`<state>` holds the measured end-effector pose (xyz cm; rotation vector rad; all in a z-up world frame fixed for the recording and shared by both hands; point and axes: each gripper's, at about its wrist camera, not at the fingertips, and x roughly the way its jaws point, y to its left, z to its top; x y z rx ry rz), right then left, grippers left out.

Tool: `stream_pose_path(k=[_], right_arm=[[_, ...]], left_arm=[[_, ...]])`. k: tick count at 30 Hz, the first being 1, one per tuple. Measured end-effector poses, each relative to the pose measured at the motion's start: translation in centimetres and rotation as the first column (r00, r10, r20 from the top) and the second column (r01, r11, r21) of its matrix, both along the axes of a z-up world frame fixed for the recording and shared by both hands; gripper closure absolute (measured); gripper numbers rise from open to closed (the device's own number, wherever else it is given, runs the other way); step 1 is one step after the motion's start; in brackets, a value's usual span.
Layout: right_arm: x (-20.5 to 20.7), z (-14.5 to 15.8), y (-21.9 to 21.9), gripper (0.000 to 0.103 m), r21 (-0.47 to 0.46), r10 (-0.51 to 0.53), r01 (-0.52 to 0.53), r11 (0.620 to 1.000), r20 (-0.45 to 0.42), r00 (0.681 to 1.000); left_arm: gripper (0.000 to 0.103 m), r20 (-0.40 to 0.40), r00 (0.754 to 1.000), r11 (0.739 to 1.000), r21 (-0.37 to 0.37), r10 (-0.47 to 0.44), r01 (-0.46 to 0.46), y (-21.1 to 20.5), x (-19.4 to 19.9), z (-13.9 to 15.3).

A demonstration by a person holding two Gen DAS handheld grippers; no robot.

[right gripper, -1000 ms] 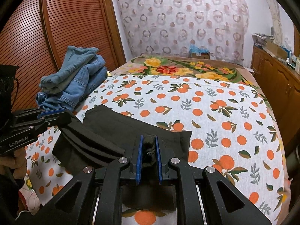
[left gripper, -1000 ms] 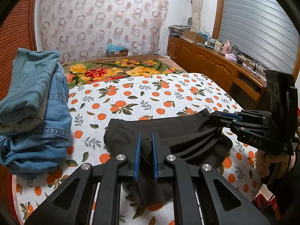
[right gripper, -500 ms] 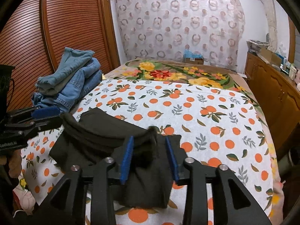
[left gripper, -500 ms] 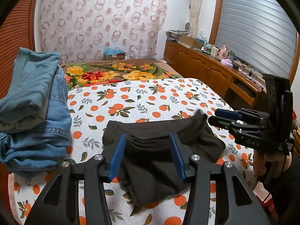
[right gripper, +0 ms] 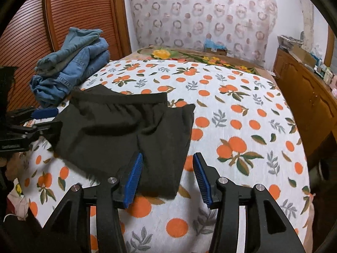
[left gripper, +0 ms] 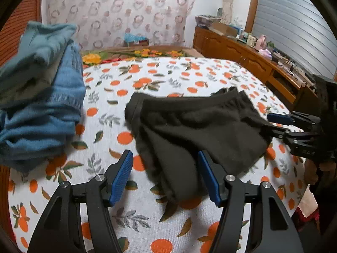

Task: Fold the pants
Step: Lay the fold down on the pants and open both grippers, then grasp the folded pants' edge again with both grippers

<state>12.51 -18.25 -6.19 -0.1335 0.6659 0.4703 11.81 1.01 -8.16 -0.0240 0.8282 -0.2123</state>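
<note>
Both grippers hang with their blue-padded fingers spread wide and nothing caught between them. The left gripper [left gripper: 165, 175] hovers over the near edge of the dark pants [left gripper: 195, 130], its right pad [left gripper: 207, 179] above the cloth and its left pad over bare sheet. The right gripper [right gripper: 167, 175] is spread just as wide above the near right corner of the pants [right gripper: 126, 130]; whether either pad actually brushes the fabric I cannot tell.

There is one pair of dark pants, lying folded into a rumpled block on the bedspread [right gripper: 242, 126], which is white with oranges and leaves. The waistband runs along the far side.

One heap of blue denim [left gripper: 38, 97] sits at the left side of the bed, near the pants but apart from them; it looks like several garments stacked, though the count is unclear. Behind it stands a slatted wooden wardrobe door [right gripper: 69, 14]. A patterned curtain [right gripper: 200, 14] covers the far wall, and a wooden sideboard [left gripper: 252, 59] cluttered with small items runs along the right side
</note>
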Motion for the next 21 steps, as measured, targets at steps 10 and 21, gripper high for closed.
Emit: stream_pose_path(k=[10,21], right_arm=[[-1.0,-0.4,0.0,0.052,-0.033,-0.009,0.010,0.999,0.004,1.000],[-0.7,-0.9,0.2,0.076,-0.005,0.037,-0.037,0.999,-0.027,0.999]], left_arm=[[0.038,-0.023,1.000,1.000,0.008,0.002,-0.001,0.1,-0.1,-1.2],[0.060,-0.013,0.999,0.999,-0.023,-0.033,0.033,-0.2,-0.5,-1.3]])
